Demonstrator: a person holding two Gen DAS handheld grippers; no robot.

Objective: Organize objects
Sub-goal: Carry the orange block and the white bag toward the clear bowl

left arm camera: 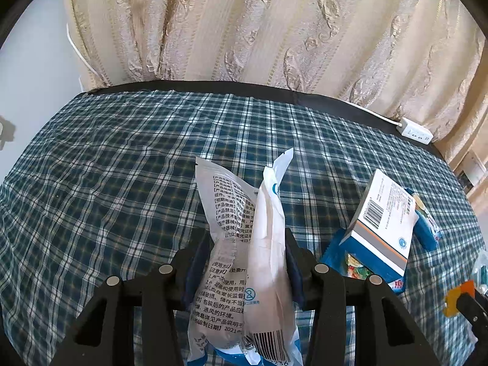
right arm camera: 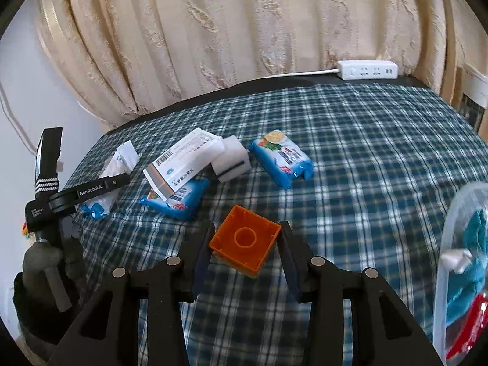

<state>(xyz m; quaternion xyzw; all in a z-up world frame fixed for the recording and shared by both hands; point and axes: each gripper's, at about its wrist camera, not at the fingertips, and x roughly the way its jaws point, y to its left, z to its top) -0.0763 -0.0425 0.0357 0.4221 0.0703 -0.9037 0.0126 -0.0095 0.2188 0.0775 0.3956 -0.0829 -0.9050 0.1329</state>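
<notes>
Carry step in hand, both claws loaded. Left gripper (left arm camera: 248, 253) clamped on white printed sachet (left arm camera: 244, 244), pinched at mid-length; upper end standing up clear of the plaid tablecloth (left arm camera: 106, 167), lower end hanging below the pads, barcode visible there. Sachet crumpled, thin film, black print on white with blue trim; likely limp, so prone to folding or slipping if swung. Right gripper (right arm camera: 245, 248) closed on orange building block (right arm camera: 245, 244), held by two opposite walls, open hollow underside with its round tube facing the camera, lifted off the cloth. Block rigid, grip looks square. Translucent white bin (right arm camera: 457, 259) at right edge of right wrist view, teal and red items already inside; judged to be the drop point, not certain. Next move, as judged: bring block over bin rim, lower, release; sachet to follow. Left on the cloth: medicine box (right arm camera: 180, 161) leaning on a blue snack pack (right arm camera: 177, 201), white foam block (right arm camera: 231, 158), second blue snack pack (right arm camera: 282, 158). Power strip (right arm camera: 367, 70) at far edge, apart from the rest. Task roughly midway by this count.
</notes>
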